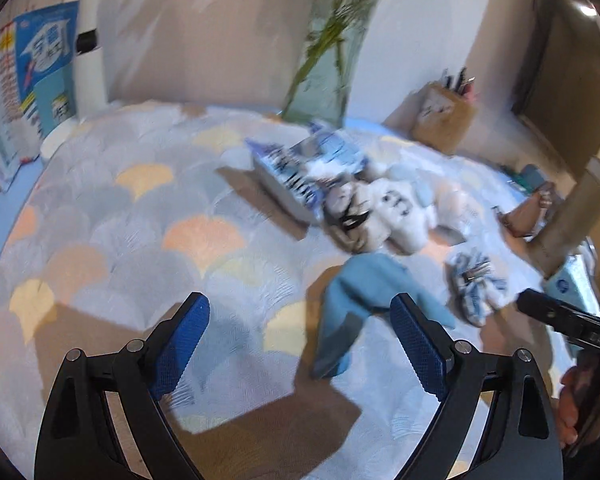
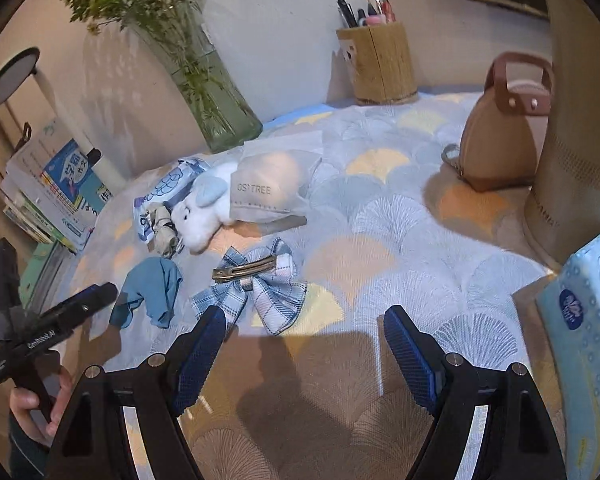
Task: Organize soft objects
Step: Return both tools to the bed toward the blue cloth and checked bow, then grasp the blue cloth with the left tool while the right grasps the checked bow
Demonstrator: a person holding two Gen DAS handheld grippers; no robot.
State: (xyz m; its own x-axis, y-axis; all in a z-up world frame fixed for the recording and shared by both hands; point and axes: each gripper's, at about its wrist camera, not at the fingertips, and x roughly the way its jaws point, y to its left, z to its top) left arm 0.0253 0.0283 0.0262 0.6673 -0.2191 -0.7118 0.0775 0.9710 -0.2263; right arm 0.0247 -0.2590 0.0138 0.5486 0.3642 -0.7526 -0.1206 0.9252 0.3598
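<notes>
A blue cloth (image 1: 364, 300) (image 2: 152, 292) lies crumpled on the patterned tablecloth. A plaid bow hair clip (image 2: 256, 284) (image 1: 474, 284) lies beside it. A white plush rabbit (image 2: 202, 212) (image 1: 400, 212) and a small grey-beige plush (image 2: 164, 226) (image 1: 346, 216) lie behind them, by a tissue packet (image 2: 168, 186) (image 1: 300, 168) and a grey pouch (image 2: 272, 188). My left gripper (image 1: 300, 344) is open and empty, just short of the blue cloth. My right gripper (image 2: 304, 344) is open and empty, just short of the bow.
A glass vase with green stems (image 2: 216, 92) (image 1: 328, 76) and a wooden pen holder (image 2: 384, 62) (image 1: 444, 116) stand at the back. A brown bag (image 2: 500, 136), a beige cylinder (image 2: 572, 120) and a tissue pack (image 2: 588, 344) are at right. Books (image 2: 56, 196) (image 1: 40, 76) lean at left.
</notes>
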